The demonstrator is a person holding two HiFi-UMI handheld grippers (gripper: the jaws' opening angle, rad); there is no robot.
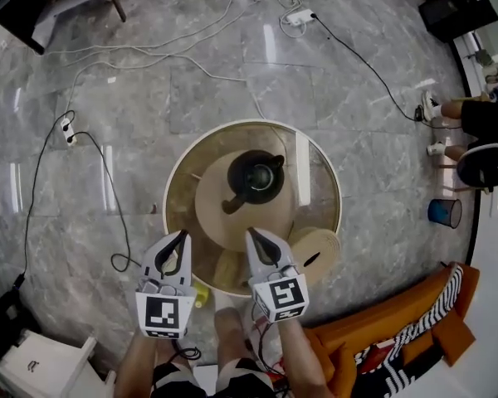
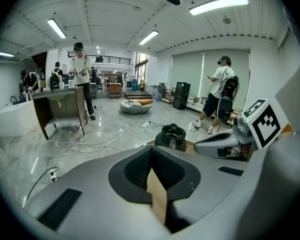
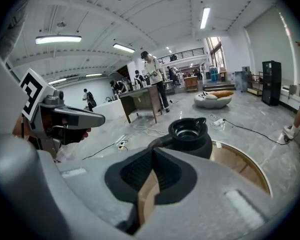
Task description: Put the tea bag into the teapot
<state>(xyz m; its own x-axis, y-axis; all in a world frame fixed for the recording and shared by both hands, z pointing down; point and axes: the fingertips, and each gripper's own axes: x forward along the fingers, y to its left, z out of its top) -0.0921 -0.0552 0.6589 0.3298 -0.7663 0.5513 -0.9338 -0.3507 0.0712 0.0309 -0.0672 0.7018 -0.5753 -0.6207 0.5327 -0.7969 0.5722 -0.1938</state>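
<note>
At the counter's (image 1: 168, 191) near edge, on the left, the left gripper (image 1: 183, 235) hovers with its jaws pressed together at the tips and nothing between them. Just right of it, by the near-left rim, lies a small yellow thing (image 1: 201, 293). It is too small to name, and I cannot tell whether it sits on the counter or past the rim. No view shows a tea bag plainly, so this is my best guess for it.

A tea bag would be very light, soft and limp, with thin paper that tears or crumples under a hard squeeze. I would pinch it gently by the top fold, or by the tag or string if it has one, so that the pouch hangs free and slips through an opening.

At the counter's centre stands the black teapot (image 1: 256, 177), upright, with its mouth open and its spout towards the left. It looks rigid and steady enough to need no bracing.

Right of centre at the near edge, the right gripper (image 1: 250, 234) is also fully closed and empty, well short of the teapot. By the near-right rim lies a pale round disc (image 1: 315, 254).
</note>
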